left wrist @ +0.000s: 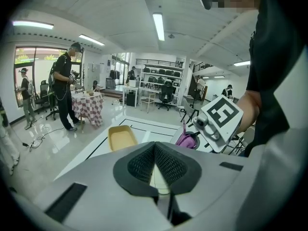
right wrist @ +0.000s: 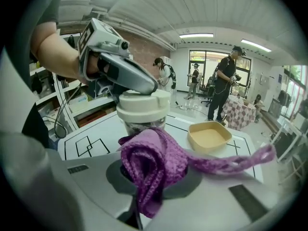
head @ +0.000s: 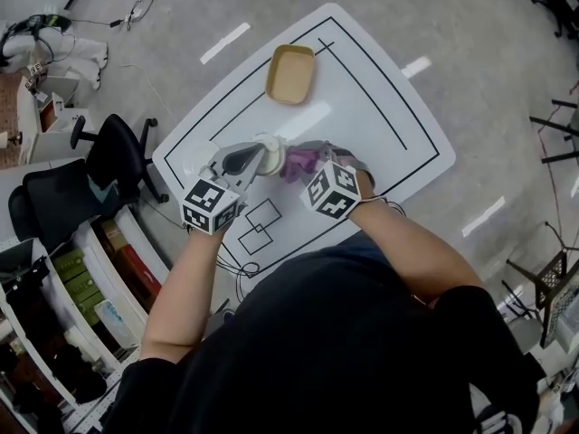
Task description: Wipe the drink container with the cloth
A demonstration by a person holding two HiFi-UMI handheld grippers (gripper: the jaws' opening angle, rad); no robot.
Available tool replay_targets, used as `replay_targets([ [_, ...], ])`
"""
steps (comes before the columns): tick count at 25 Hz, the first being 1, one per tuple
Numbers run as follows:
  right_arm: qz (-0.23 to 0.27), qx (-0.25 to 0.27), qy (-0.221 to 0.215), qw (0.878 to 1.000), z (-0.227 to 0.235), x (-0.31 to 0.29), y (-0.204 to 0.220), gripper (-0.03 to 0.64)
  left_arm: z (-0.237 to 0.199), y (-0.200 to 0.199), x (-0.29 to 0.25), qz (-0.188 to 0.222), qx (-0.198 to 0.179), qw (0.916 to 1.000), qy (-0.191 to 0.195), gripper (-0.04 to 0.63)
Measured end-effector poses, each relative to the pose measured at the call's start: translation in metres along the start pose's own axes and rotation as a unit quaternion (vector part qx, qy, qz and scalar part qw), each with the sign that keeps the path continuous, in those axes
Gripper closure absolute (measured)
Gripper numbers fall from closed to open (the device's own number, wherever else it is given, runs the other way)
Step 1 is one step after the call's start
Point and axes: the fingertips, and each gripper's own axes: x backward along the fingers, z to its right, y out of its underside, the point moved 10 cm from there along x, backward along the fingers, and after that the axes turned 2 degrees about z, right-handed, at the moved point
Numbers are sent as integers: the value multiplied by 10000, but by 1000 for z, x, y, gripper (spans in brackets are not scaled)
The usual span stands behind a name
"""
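The drink container (head: 270, 156), a clear cup with a white lid (right wrist: 143, 105), is above the white table (head: 380, 116). My left gripper (head: 256, 156) comes in from the left and is shut on the top of that lid; in the left gripper view its dark pads (left wrist: 155, 150) meet with a pale strip of lid between them. My right gripper (head: 312, 165) is shut on a bunched purple cloth (right wrist: 154, 170), which lies against the cup's side just under the lid. One cloth tail (right wrist: 240, 162) trails to the right. The cup's lower part is hidden behind the cloth.
A shallow beige tray (head: 290, 73) sits at the table's far side. Black outlines are marked on the tabletop (head: 262, 220). Office chairs (head: 113, 156) and shelves (head: 81, 287) stand to the left. People (left wrist: 65, 93) stand farther back in the room.
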Motion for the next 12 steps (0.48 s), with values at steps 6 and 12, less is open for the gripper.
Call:
replay_targets([
  [6, -437, 138, -140, 9989, 10, -43, 33, 546, -1, 1, -3, -1, 156, 9999, -31, 574],
  [12, -647, 520, -476, 9954, 21, -67, 45, 546, -3, 3, -4, 52, -50, 9999, -116, 574],
])
